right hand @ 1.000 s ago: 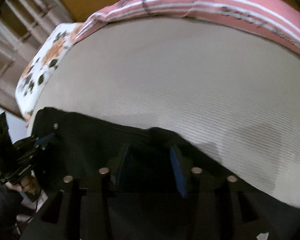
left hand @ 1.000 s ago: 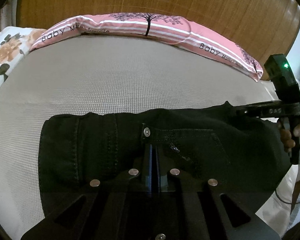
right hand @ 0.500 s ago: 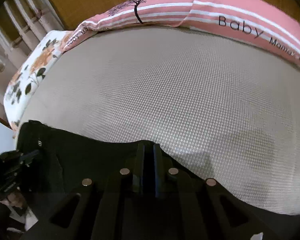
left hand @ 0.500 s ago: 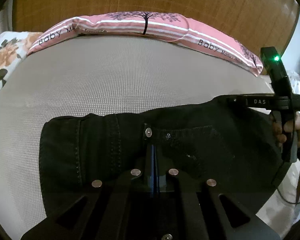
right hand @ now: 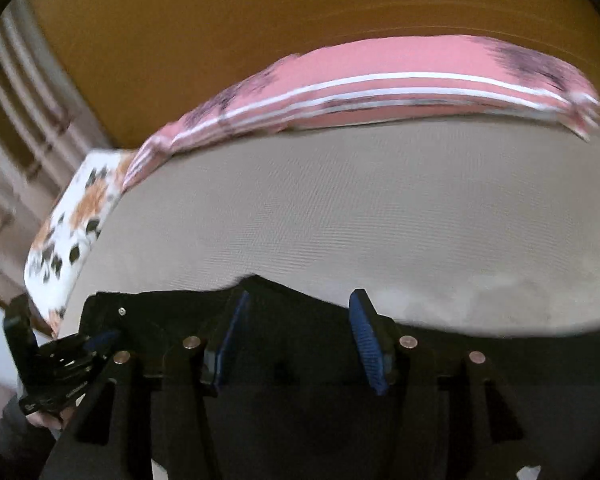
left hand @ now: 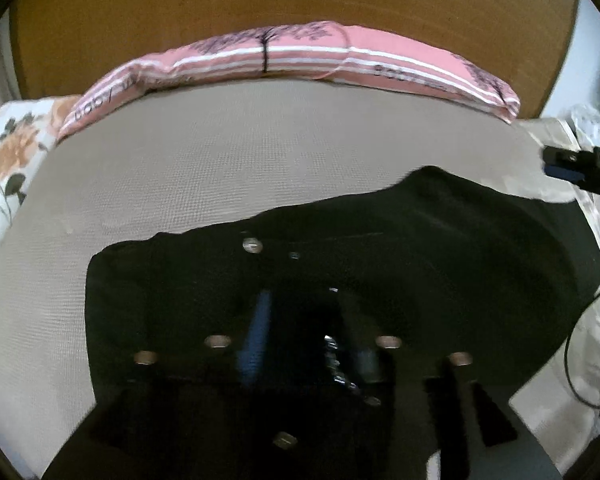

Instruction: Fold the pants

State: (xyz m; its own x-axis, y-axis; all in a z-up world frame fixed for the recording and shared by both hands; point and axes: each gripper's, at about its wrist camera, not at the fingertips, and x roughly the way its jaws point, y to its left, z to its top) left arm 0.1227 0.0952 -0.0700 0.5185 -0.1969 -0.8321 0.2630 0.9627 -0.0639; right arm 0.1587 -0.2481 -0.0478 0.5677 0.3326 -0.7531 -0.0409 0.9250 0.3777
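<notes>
Black pants [left hand: 440, 256] lie folded on the grey mattress [left hand: 260, 152], waistband with a metal button [left hand: 252, 245] toward the far side. My left gripper [left hand: 300, 304] is open just above the pants near the button, its blue pads apart. My right gripper [right hand: 296, 304] is open over the pants' far edge [right hand: 160, 312], holding nothing. The right gripper also shows at the right edge of the left wrist view [left hand: 576, 168], clear of the cloth. The left gripper shows at the lower left of the right wrist view [right hand: 60, 356].
A pink striped pillow [left hand: 300, 56] lies along the wooden headboard [left hand: 300, 0]. A floral pillow [left hand: 8, 160] sits at the left edge of the bed. Bare mattress stretches beyond the pants. A cable [left hand: 576, 344] hangs at the right.
Both grippers have opened and let go of the pants. The right gripper has drawn back off the cloth. Both views have tilted up and are blurred by motion.
</notes>
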